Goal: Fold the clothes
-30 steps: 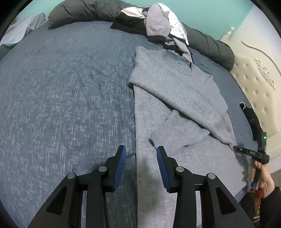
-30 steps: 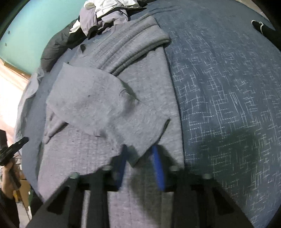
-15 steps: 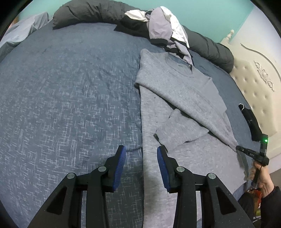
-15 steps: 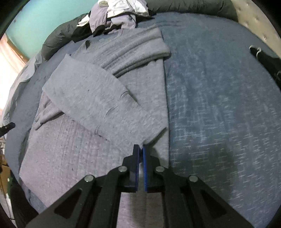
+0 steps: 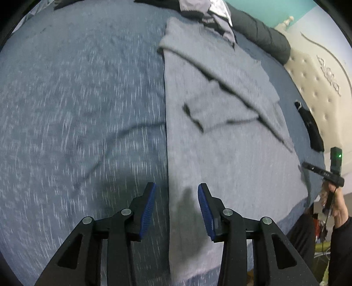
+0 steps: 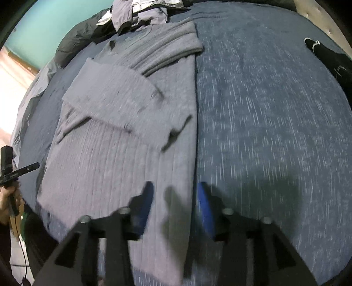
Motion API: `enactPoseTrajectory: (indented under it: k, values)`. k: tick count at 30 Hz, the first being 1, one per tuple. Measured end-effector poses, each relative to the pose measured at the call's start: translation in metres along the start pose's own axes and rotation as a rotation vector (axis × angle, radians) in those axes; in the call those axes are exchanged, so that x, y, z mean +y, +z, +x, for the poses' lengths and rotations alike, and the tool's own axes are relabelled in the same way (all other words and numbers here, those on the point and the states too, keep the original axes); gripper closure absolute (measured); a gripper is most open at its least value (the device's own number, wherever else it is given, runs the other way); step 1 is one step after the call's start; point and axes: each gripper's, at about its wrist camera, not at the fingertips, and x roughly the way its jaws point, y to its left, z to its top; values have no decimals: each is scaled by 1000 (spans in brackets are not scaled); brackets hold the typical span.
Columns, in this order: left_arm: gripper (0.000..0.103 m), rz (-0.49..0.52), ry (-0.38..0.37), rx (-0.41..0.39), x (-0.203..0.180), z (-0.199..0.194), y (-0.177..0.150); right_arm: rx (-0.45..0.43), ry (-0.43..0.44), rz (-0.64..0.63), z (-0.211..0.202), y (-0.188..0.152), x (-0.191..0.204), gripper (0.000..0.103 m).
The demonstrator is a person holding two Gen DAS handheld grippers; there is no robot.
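Note:
A grey sweater (image 5: 231,154) lies flat on the blue bed, both sleeves folded across its body. My left gripper (image 5: 176,206) is open, low over the sweater's left edge near the hem, holding nothing. In the right wrist view the same sweater (image 6: 123,154) spreads to the left, one folded sleeve (image 6: 123,105) lying across it. My right gripper (image 6: 173,204) is open above the sweater's right edge near the hem, with nothing between its blue pads. In the left wrist view the right gripper (image 5: 323,173) shows at the right, held by a hand.
Blue speckled bedspread (image 5: 77,110) lies bare to the left. A heap of clothes (image 5: 204,11) and a dark duvet (image 5: 264,37) sit at the far end. A black garment (image 5: 312,129) lies near the cream headboard (image 5: 319,72). The bed's edge is close below both grippers.
My right gripper has let go of the sleeve, opened and drawn back toward the hem. My left gripper has dropped lower and closer to the sweater's left edge, staying open.

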Motion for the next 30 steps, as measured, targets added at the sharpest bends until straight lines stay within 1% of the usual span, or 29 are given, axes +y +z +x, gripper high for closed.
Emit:
enactPoseTrajectory:
  k: [4, 7, 10, 13, 18, 26, 28, 29, 30]
  values:
    - [55, 18, -3, 39, -4, 1, -19, 46, 10, 9, -3, -22, -7, 57]
    - [54, 20, -8, 79, -5, 3, -31, 81, 40, 30, -2, -35, -10, 55]
    - [54, 2, -39, 107, -3, 4, -42, 86, 57, 47, -3, -42, -11, 54]
    - [54, 1, -33, 132, -2, 5, -51, 94, 70, 48, -3, -46, -8, 54]
    - [54, -4, -56, 146, -1, 2, -60, 124, 103, 54, 4, -50, -4, 53]
    - [55, 14, -86, 152, -11, 6, -68, 127, 130, 62, 5, -54, -3, 53]
    - [58, 21, -94, 150, -13, 5, -69, 125, 139, 63, 5, -55, -4, 53]
    - [67, 26, -97, 150, -13, 5, -69, 126, 141, 61, 5, -56, -5, 54]
    - [74, 31, -99, 147, -14, 3, -69, 127, 143, 60, 5, -57, -5, 55]
